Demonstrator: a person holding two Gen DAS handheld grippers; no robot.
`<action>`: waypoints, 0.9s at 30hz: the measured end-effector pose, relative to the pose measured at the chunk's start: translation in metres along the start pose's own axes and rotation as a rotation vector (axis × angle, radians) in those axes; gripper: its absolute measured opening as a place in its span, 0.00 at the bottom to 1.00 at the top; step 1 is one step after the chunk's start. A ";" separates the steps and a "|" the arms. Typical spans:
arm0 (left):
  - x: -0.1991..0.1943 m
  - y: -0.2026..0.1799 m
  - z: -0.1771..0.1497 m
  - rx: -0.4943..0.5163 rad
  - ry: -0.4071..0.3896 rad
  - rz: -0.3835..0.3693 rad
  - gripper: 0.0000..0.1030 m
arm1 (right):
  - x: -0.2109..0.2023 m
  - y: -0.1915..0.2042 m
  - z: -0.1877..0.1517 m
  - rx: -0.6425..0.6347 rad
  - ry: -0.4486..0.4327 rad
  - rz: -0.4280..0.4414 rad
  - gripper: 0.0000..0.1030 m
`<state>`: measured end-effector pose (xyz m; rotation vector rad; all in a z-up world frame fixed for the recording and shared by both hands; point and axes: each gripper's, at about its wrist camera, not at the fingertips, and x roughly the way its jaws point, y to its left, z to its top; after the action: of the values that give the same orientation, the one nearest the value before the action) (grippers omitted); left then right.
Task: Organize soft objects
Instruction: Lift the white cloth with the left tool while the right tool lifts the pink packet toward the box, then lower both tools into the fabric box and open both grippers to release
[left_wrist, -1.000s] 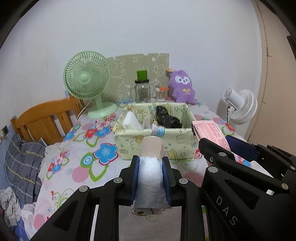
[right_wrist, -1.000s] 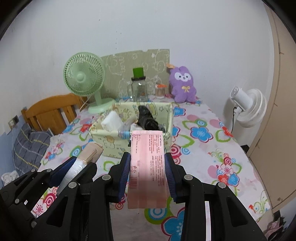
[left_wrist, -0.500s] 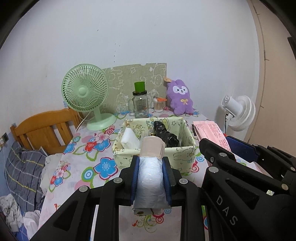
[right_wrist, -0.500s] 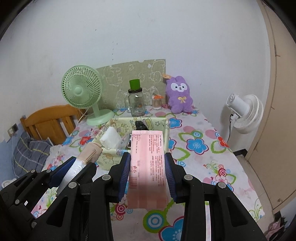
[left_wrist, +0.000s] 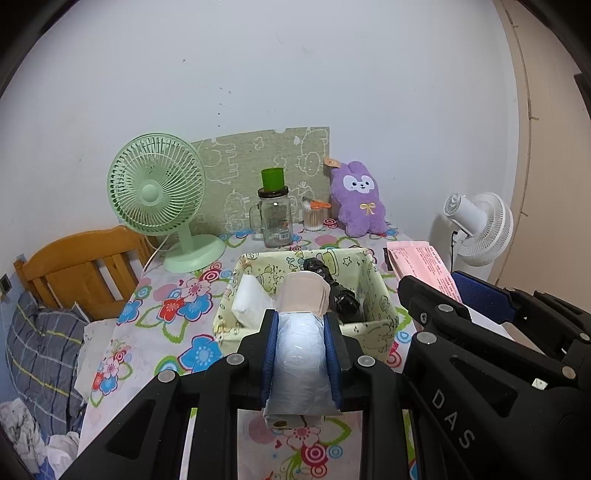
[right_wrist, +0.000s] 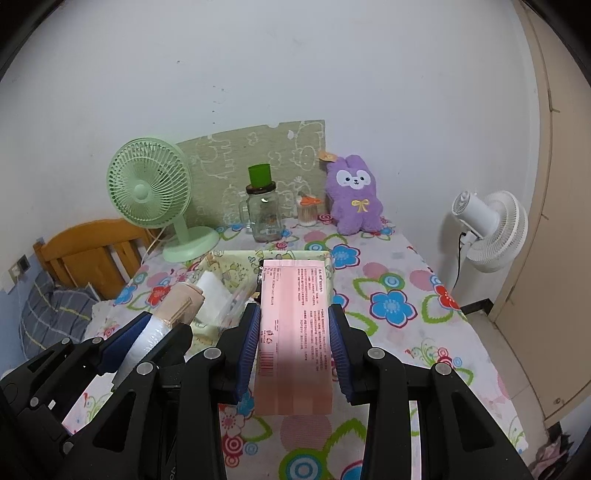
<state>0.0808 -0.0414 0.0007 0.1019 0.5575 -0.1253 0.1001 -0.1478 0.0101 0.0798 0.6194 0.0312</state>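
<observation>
My left gripper (left_wrist: 301, 321) is shut on a soft roll (left_wrist: 299, 354) wrapped in clear plastic, its beige end pointing forward. My right gripper (right_wrist: 295, 321) is shut on a flat pink packet (right_wrist: 295, 332) with red print. Both hang side by side above the flowered tablecloth, in front of a pale yellow fabric box (left_wrist: 373, 291). In the box lie a white pack (left_wrist: 247, 299) and a black bundle (left_wrist: 343, 299). The right wrist view shows the left gripper (right_wrist: 155, 328) with the roll (right_wrist: 181, 302) at the left. In the left wrist view the pink packet (left_wrist: 417, 258) shows at the right.
At the back of the table stand a green fan (left_wrist: 159, 195), a glass jar with a green lid (left_wrist: 275, 218), a small swab jar (left_wrist: 314, 214) and a purple plush rabbit (left_wrist: 358, 199). A white fan (right_wrist: 487, 225) stands right of the table, a wooden chair (left_wrist: 85, 266) left.
Both grippers have risen and drawn back from the fabric box, which now looks smaller and lower in both views. Each still holds its item.
</observation>
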 end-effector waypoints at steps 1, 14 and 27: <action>0.002 0.000 0.001 0.000 0.000 0.000 0.23 | 0.003 0.000 0.002 0.001 0.000 -0.001 0.39; 0.040 0.003 0.018 0.000 0.016 0.004 0.23 | 0.044 -0.003 0.023 0.002 0.015 0.003 0.39; 0.083 0.013 0.022 -0.032 0.077 -0.001 0.23 | 0.092 0.002 0.032 -0.032 0.066 0.038 0.39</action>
<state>0.1644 -0.0392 -0.0240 0.0758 0.6362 -0.1144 0.1934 -0.1432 -0.0173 0.0595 0.6834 0.0811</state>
